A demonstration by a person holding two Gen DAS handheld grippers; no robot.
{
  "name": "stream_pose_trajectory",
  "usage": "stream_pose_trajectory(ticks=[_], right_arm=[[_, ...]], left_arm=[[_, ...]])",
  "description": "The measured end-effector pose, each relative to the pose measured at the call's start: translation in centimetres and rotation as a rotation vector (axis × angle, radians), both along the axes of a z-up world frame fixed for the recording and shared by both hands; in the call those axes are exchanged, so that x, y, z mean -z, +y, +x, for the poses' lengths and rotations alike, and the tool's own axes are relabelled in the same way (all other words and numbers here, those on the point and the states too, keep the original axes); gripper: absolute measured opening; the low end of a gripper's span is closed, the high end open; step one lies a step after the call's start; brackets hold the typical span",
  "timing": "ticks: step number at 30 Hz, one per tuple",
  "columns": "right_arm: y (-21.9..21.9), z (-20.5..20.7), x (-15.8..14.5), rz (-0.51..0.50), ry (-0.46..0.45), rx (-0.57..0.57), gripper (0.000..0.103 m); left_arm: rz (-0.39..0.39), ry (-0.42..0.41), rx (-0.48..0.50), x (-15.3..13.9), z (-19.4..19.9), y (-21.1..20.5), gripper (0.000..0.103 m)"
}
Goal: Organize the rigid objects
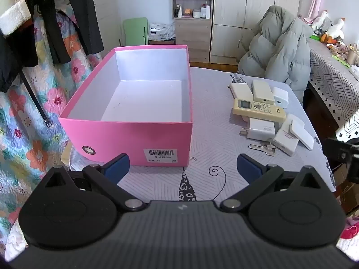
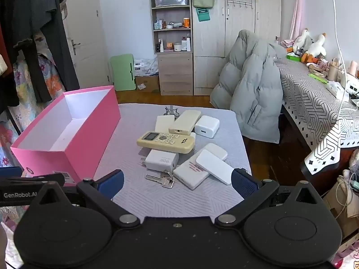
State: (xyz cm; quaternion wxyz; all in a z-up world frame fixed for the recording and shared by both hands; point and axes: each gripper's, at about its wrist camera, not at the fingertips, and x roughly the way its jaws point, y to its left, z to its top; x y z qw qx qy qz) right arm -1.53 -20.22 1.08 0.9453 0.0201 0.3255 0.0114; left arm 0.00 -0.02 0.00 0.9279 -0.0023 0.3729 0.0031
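An empty pink box (image 1: 125,134) (image 2: 89,121) with a white inside stands on the left of the grey table. To its right lies a pile of small hard objects: a cream remote control (image 1: 259,109) (image 2: 166,142), white chargers (image 1: 261,131) (image 2: 206,125), flat white cases (image 2: 214,169) and a bunch of keys (image 1: 263,148) (image 2: 162,179). My left gripper (image 1: 182,167) is open, low in front of the box's near wall. My right gripper (image 2: 177,182) is open too, just short of the keys, with nothing between its fingers.
A grey padded jacket (image 2: 251,94) hangs over a chair behind the table. A patterned-cloth desk (image 2: 314,103) with clutter runs along the right. Dark clothes (image 1: 56,22) and a floral quilt (image 1: 33,116) hang on the left. Shelves and a wardrobe (image 2: 175,51) line the back wall.
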Motion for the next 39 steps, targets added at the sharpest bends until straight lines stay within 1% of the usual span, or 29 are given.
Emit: stream_pose_trajectory(ticks=[3,6,8,11,12,16,32,39], right_arm=[[0.0,0.1,0.0,0.006,0.000,0.001,0.103],[0.2,0.1,-0.1,0.000,0.003,0.001,0.103],[-0.7,0.2,0.3,-0.002,0.006,0.003,0.103],[-1.4,0.0,0.7,-0.001,0.011,0.009,0.103],[-1.5,-0.3,0.9,0.000,0.012,0.012,0.103],[-1.0,0.4,0.7,-0.006,0.027,0.026,0.103],[-1.1,0.5,1.1,-0.007,0.039,0.029,0.103],[-1.1,0.4,1.0,-0.007,0.034,0.029,0.103]], left_arm=[[0.020,-0.003,0.001,0.0,0.1,0.0,0.103],[0.010,-0.002,0.007,-0.1,0.2,0.1,0.103],[0.002,-0.006,0.006,-0.2,0.2,0.2,0.103],[0.016,-0.010,0.007,-0.3,0.1,-0.2,0.103],[-0.019,0.004,0.012,0.2,0.1,0.2,0.103],[-0.034,0.007,0.019,0.3,0.1,0.3,0.103],[-0.021,0.013,-0.005,0.5,0.1,0.4,0.103],[-0.018,-0.005,-0.014,0.5,-0.1,0.5,0.103]])
